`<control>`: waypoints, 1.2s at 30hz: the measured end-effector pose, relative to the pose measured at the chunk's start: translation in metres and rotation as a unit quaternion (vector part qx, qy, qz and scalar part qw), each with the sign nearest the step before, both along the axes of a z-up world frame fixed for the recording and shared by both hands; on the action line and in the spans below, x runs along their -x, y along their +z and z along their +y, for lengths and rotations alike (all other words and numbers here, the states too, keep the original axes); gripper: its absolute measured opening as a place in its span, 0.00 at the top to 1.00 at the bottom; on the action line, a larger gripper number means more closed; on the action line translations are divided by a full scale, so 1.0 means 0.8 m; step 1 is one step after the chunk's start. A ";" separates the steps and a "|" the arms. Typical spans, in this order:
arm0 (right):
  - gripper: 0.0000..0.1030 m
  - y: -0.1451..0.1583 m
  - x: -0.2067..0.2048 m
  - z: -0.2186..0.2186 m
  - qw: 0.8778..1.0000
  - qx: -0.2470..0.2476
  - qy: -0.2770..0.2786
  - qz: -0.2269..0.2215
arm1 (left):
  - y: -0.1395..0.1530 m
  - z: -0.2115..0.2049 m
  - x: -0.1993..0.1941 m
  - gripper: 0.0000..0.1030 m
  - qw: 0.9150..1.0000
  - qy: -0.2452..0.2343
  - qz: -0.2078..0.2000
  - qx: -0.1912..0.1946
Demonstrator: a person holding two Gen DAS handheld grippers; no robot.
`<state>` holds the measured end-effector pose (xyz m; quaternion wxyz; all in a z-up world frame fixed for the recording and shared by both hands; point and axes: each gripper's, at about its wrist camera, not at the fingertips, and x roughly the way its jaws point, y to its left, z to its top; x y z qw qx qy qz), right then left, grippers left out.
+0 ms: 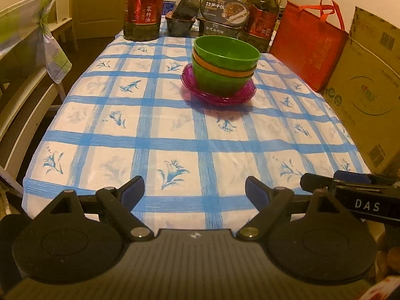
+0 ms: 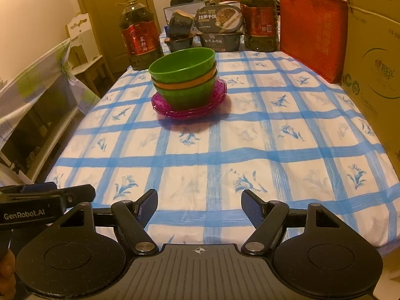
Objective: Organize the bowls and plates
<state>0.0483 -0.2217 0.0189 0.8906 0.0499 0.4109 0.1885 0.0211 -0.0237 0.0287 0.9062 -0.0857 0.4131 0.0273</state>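
A nest of bowls (image 1: 225, 67) (image 2: 184, 75), green over orange over green, stands on a stack of purple plates (image 1: 220, 92) (image 2: 190, 102) in the far middle of the table with a blue-checked cloth (image 1: 175, 130) (image 2: 250, 150). My left gripper (image 1: 194, 190) hangs open over the table's near edge, nothing between its blue pads. My right gripper (image 2: 199, 206) is open too, side by side with the left and well short of the stack. Each gripper shows at the edge of the other's view.
Two big oil bottles (image 1: 142, 10) (image 2: 260, 15), stacked food boxes (image 1: 225, 12) and dark tubs line the far end. A red bag (image 1: 307, 47) (image 2: 312, 30) and a cardboard box (image 1: 367, 87) (image 2: 375, 57) stand along the right side. A chair with cloth (image 1: 30, 45) is at left.
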 end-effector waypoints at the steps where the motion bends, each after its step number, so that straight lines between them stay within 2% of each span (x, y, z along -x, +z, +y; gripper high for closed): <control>1: 0.29 0.000 0.000 0.000 1.000 0.000 0.000 0.000 | -0.001 -0.001 0.000 0.16 1.000 -0.002 0.000 0.000; 36: 0.29 -0.001 0.001 -0.004 1.000 -0.001 -0.004 -0.001 | -0.004 -0.002 0.000 0.15 1.000 0.003 0.002 0.005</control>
